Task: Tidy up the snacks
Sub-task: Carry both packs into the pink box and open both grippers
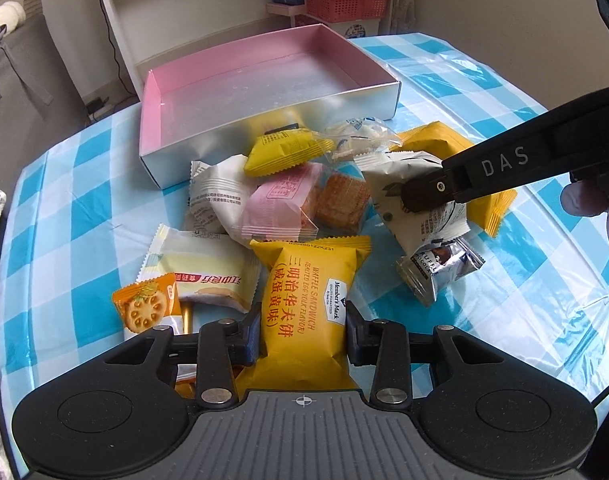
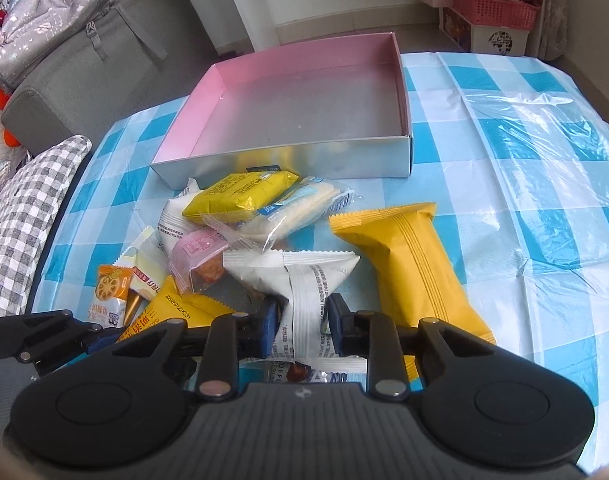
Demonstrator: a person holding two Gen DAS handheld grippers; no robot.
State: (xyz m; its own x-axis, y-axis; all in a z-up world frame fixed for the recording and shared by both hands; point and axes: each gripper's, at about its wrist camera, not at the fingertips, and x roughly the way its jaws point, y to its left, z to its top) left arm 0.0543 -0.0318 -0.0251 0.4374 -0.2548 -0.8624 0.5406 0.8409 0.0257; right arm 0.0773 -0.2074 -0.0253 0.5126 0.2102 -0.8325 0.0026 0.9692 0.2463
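A pile of wrapped snacks lies on the blue-checked tablecloth in front of an empty silver box with pink inner walls (image 1: 264, 76) (image 2: 304, 100). My left gripper (image 1: 303, 334) is shut on a yellow waffle sandwich packet (image 1: 308, 300), whose end also shows in the right wrist view (image 2: 176, 312). My right gripper (image 2: 302, 330) is shut on a white snack packet (image 2: 308, 292); in the left wrist view that gripper (image 1: 420, 196) reaches in from the right onto the same white packet (image 1: 408, 184). A silver truffle packet (image 1: 440, 268) lies under it.
Other snacks lie loose: a large yellow packet (image 2: 412, 272), a small yellow packet (image 2: 240, 192), a clear pack of white sticks (image 2: 296, 208), a pink packet (image 1: 280, 204), an orange biscuit packet (image 1: 148, 304). A grey sofa (image 2: 64, 92) and shelves with baskets (image 1: 344, 4) stand beyond the table.
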